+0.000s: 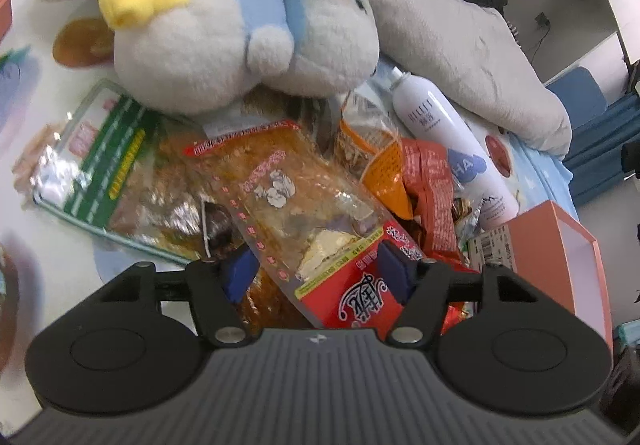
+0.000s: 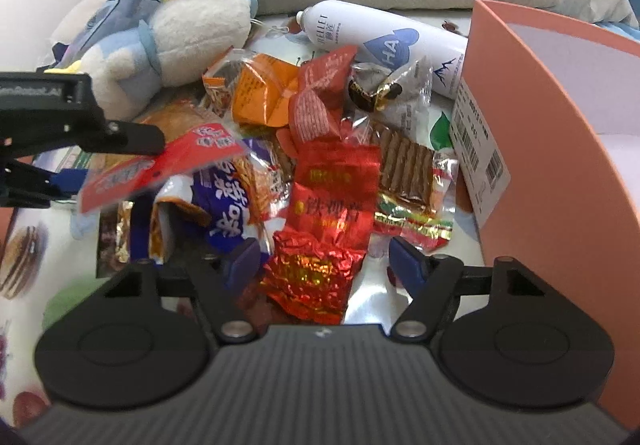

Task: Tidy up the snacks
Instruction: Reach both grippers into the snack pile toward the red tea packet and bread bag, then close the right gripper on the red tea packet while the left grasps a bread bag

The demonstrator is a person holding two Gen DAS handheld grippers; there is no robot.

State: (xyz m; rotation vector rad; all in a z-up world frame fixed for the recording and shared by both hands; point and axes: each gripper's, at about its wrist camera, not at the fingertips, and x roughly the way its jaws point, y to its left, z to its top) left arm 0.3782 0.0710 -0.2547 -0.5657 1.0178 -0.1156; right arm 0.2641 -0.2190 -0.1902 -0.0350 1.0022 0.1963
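Left wrist view: the left gripper (image 1: 318, 271) has its two blue pads on either side of a clear snack pack (image 1: 304, 213) with a red end, the pads pressing its edges, so it is clenched on that pack. The pack slants from far left to near right, over the snack pile. Left of it lies one green-labelled pack (image 1: 108, 161); right of it, one orange packet (image 1: 384, 169) and one red-orange packet (image 1: 432, 181). One plush toy (image 1: 240, 41) sits at the far side, one white spray bottle (image 1: 452, 141) lies to the right, and one pink box (image 1: 568, 257) stands near right. One grey pillow (image 1: 460, 41) lies beyond the bottle. The surface (image 1: 40, 85) carries a printed cloth.

Right wrist view: the right gripper (image 2: 324, 265) is released, its pads spread wide and holding nothing, with one crumpled red foil packet (image 2: 316, 277) lying between them on the surface. Only this view shows that packet, a second red packet (image 2: 336, 197) just beyond it, one purple packet (image 2: 228, 205), one brown-striped pack and one silver sachet (image 2: 392, 93). The left gripper appears at the left, lifting the red end of its pack above the pile. The box stands at the right.
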